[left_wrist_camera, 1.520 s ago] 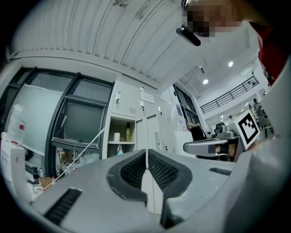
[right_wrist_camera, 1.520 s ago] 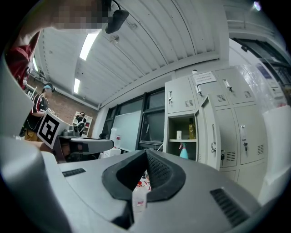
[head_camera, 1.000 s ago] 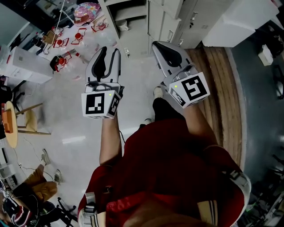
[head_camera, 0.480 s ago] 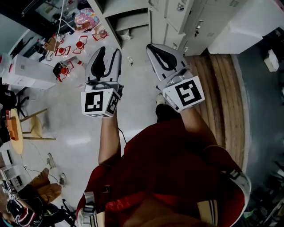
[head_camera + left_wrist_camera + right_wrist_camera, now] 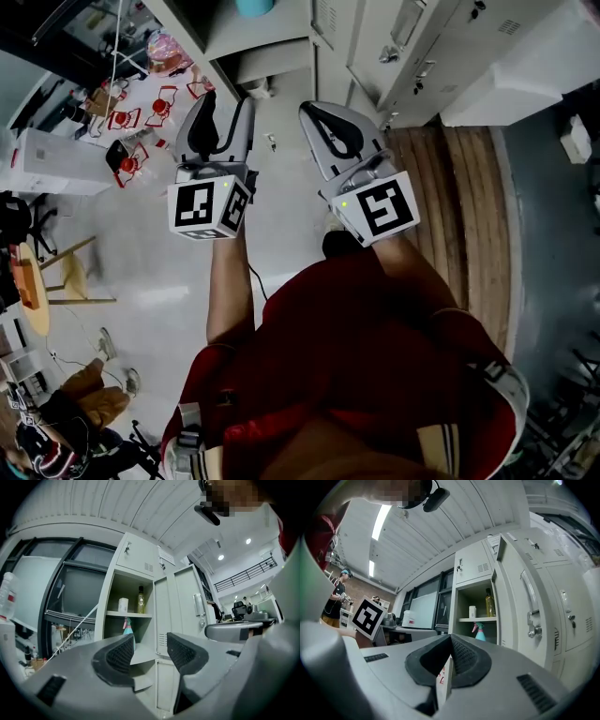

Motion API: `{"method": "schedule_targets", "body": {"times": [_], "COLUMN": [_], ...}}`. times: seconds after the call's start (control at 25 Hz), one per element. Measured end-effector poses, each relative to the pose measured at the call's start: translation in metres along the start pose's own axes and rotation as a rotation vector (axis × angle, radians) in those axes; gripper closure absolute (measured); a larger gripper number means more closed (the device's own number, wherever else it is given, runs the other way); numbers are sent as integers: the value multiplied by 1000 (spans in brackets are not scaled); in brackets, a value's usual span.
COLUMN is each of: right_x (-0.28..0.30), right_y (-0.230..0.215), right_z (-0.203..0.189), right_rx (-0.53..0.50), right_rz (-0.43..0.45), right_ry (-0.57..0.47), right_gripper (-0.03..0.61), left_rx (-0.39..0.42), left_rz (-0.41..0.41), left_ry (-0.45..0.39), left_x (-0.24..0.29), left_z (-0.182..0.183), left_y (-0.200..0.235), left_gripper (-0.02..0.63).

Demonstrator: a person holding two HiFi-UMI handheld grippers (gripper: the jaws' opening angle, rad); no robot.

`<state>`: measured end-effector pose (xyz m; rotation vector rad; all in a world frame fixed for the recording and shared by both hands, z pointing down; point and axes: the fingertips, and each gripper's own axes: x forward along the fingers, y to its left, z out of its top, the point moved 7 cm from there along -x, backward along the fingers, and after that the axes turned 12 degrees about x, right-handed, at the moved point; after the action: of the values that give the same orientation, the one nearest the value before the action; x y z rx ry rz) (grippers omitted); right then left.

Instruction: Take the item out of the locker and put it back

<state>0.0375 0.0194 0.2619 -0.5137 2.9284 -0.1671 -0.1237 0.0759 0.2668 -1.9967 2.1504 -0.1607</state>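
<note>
An open locker [image 5: 129, 616] stands ahead of both grippers. Its upper shelf holds a white cup [image 5: 123, 604] and a yellow bottle [image 5: 140, 599]; a teal spray bottle [image 5: 127, 629] stands below them. The same cup [image 5: 472, 611], bottle [image 5: 490, 603] and spray bottle [image 5: 478, 631] show in the right gripper view. My left gripper [image 5: 150, 653] is open; its jaws have just been opening and nothing is between them. My right gripper [image 5: 450, 644] is shut on a thin white card [image 5: 443, 680] with red print. In the head view both grippers, left [image 5: 228, 103] and right [image 5: 311, 109], point at the locker [image 5: 272, 42], still short of it.
The locker's door [image 5: 520, 602] hangs open to the right, beside more shut lockers [image 5: 412, 47]. Red items [image 5: 141, 112] and a white box [image 5: 56, 155] lie on the floor at left, near a wooden stool [image 5: 66, 272]. A wooden strip [image 5: 464, 187] runs along the right.
Both grippers have moved forward toward the locker, which now fills more of the head view's top. The left jaws stand wider apart than before.
</note>
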Motion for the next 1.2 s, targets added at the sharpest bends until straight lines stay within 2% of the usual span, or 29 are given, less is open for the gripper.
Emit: {"method": "schedule_targets", "body": {"times": [0.6, 0.8, 1.2], "right_x": [44, 48, 58], "right_y": [-58, -65, -68], "right_z": [-10, -20, -22], "right_rx": [-18, -19, -15], "right_rz": [36, 66, 62], "right_ry": [-2, 33, 45], "right_gripper": [581, 581, 581], "left_rx": [-11, -22, -24], "left_rz": [71, 94, 103], "left_ry": [46, 63, 89], "left_x": [102, 122, 145], "left_z": [-19, -21, -19], "left_y": [19, 22, 39], "left_gripper": [344, 328, 307]}}
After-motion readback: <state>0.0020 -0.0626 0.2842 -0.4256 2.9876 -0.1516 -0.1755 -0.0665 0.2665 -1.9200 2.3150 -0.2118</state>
